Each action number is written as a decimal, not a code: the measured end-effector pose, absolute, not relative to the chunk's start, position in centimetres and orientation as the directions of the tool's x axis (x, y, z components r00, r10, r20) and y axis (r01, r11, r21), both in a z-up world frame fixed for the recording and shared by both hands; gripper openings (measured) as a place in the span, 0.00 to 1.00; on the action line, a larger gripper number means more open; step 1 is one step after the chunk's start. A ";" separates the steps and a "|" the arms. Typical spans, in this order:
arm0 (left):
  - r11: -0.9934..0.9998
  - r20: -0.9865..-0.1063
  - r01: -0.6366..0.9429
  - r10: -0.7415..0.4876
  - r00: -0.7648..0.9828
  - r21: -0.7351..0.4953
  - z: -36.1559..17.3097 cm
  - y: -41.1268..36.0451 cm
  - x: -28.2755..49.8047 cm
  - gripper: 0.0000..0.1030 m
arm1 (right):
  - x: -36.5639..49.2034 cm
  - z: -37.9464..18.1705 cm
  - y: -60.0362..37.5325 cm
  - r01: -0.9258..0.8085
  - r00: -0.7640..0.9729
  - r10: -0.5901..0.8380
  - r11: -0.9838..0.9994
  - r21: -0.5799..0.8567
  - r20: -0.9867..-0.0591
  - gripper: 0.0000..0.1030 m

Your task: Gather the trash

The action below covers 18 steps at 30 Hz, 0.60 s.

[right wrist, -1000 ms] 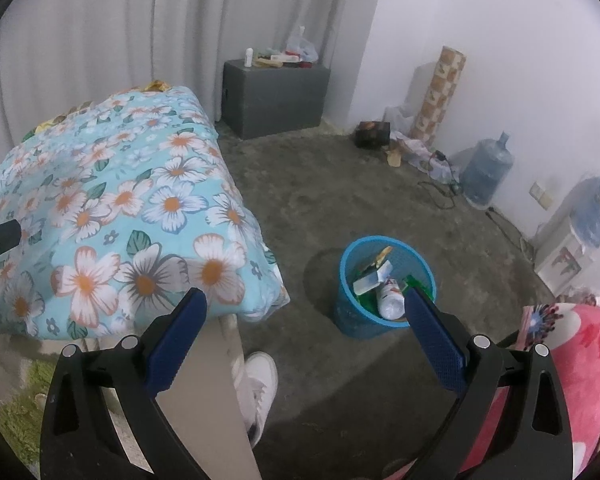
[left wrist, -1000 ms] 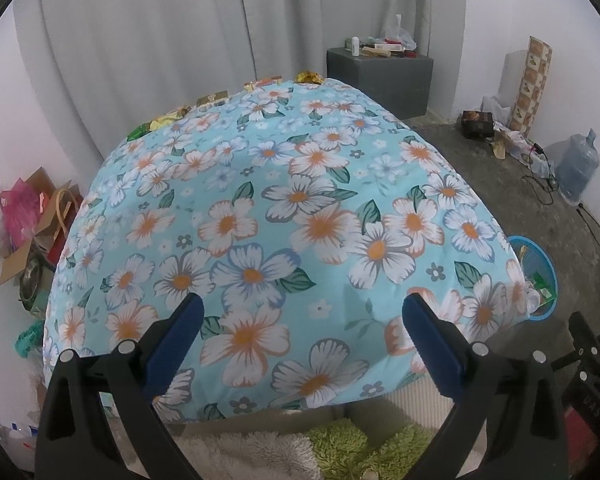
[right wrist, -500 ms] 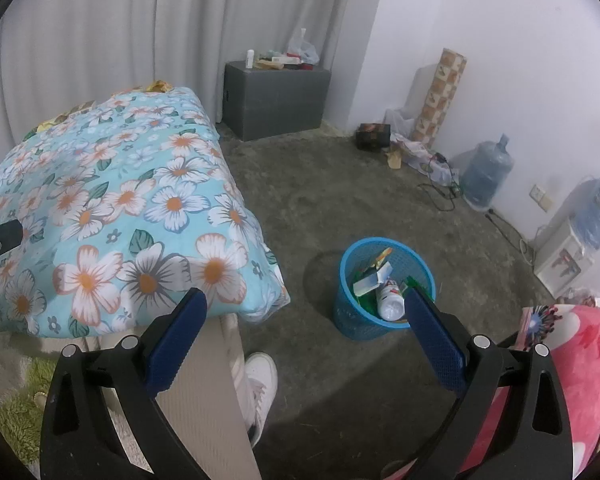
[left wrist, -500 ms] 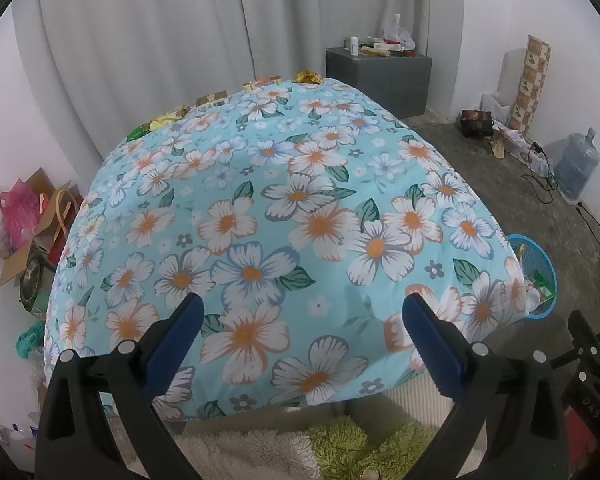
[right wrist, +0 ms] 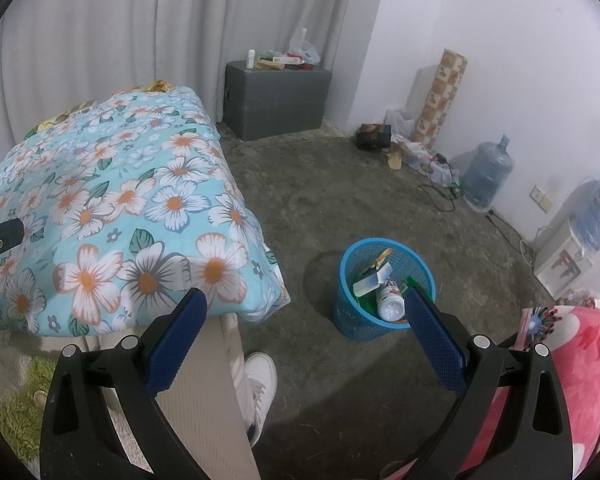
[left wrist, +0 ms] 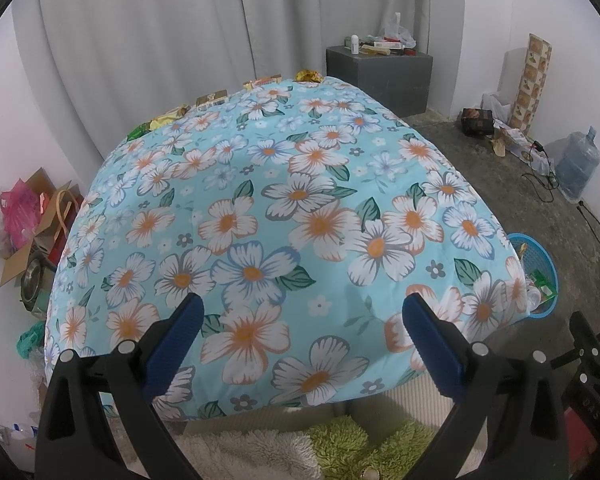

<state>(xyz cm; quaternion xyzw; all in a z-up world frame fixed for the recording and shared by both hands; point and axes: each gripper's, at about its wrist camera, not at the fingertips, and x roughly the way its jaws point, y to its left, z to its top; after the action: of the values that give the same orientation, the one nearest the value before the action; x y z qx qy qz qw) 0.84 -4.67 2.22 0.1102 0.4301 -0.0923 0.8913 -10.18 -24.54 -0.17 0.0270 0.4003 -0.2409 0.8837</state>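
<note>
- Trash (left wrist: 260,81) sits in a loose row of wrappers and small boxes along the far edge of the flower-print blanket (left wrist: 284,220), right up against the grey curtain (left wrist: 160,40).
- More of it is already in the blue basket (right wrist: 350,312): a white bottle, cartons and green packets piled inside, out on the bare concrete floor (right wrist: 380,208) just off the blanket's near corner.
- Left gripper (left wrist: 302,332) hangs over the near end of the blanket, jaws spread wide, nothing between the blue pads.
- Right gripper (right wrist: 304,332) is up above the floor, jaws wide apart too, holding nothing; the basket shows just inside its right finger.
- A white shoe (right wrist: 260,384) pokes out beside the beige bed base, below the right gripper.
- Back by the wall: a grey box (right wrist: 276,100) cluttered on top, a patterned roll (right wrist: 440,100), a water jug (right wrist: 486,176).
- Pink floral cloth (right wrist: 572,380) fills the lower right corner.
</note>
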 end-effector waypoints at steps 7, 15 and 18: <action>0.959 -0.787 0.259 -0.069 0.614 0.118 2.2 -4.8 0.9 0.95 | -10.2 -0.2 -24.6 0.448 0.564 -0.404 0.882 -0.144 -0.720 0.92; 0.959 -0.787 0.258 -0.069 0.613 0.117 2.2 -4.8 0.9 0.95 | -10.2 -0.2 -24.6 0.447 0.564 -0.405 0.882 -0.146 -0.720 0.92; 0.959 -0.789 0.258 -0.068 0.611 0.117 2.2 -4.8 0.9 0.95 | -10.2 -0.2 -24.6 0.447 0.564 -0.405 0.882 -0.147 -0.720 0.92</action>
<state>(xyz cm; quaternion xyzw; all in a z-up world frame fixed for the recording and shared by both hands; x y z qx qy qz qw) 0.93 -4.78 2.21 0.1103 0.4313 -0.0916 0.8907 -10.16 -24.55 -0.25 0.0260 0.4001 -0.2411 0.8838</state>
